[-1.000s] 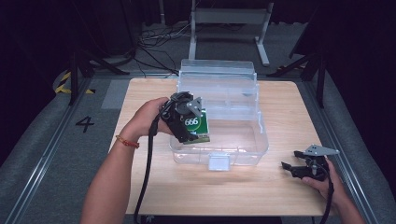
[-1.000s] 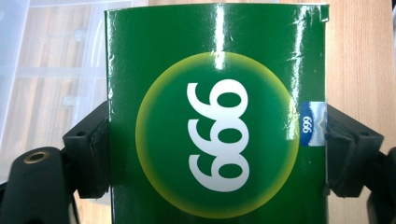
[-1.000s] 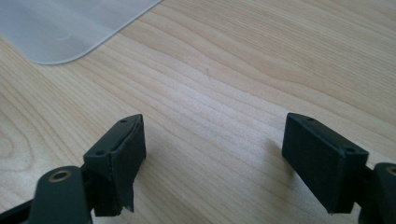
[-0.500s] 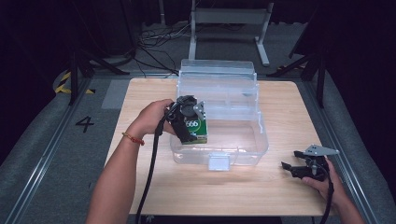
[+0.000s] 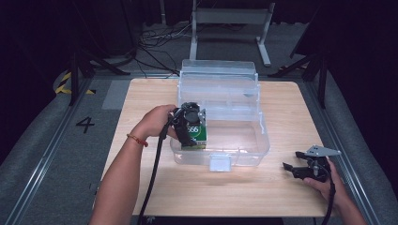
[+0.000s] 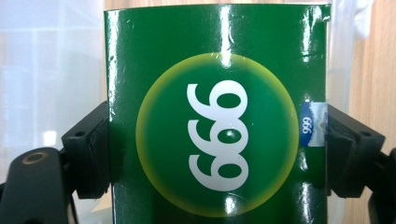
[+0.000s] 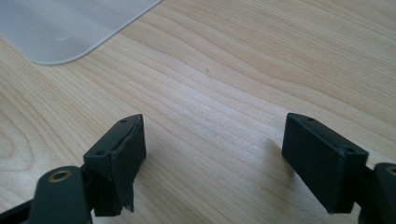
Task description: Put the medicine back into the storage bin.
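One green box (image 6: 217,121) is held upright in the left hand-held gripper (image 5: 190,125), just above the clear bin's (image 5: 263,140) left end; the right hand-held gripper (image 7: 215,163) is kept wide, empty

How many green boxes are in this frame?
1. The green box is clamped in the left claw at the near left corner of the clear bin. The bin's other contents look bare, though glare on its walls could hide something small.

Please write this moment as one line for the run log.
left gripper: shut on green box | box: inside clear plastic bin, left end | right gripper: open, over table
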A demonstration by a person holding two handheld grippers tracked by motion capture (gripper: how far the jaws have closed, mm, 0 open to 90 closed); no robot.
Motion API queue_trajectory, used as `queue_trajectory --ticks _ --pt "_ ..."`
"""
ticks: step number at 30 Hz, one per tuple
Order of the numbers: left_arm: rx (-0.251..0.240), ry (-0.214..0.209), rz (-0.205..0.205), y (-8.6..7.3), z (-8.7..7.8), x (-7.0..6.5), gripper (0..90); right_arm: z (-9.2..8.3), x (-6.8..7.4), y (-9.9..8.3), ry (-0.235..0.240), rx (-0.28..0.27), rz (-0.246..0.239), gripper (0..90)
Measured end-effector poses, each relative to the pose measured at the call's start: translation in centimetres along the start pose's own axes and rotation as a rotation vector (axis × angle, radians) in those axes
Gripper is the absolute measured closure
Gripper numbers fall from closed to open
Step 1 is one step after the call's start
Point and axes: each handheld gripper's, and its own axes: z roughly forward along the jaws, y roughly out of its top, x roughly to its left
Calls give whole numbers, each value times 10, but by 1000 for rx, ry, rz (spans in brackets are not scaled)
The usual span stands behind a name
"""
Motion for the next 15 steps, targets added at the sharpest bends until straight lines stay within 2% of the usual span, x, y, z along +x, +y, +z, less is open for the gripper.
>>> queue_trajectory --ticks 3,4,6,9,11,15 --pt "23 -29 -29 -1 6 1 154 0 0 0 0 0 0 218" --pt "28 -33 -26 -1 7 2 154 0 0 0 0 0 0 218" --pt "47 -33 -29 0 9 2 153 0 0 0 0 0 0 218" --pt "73 -47 -57 0 13 2 152 0 0 0 0 0 0 218" --pt "101 -57 -57 1 17 3 152 0 0 0 0 0 0 218" --pt "117 -60 -67 0 24 3 151 0 0 0 0 0 0 218"
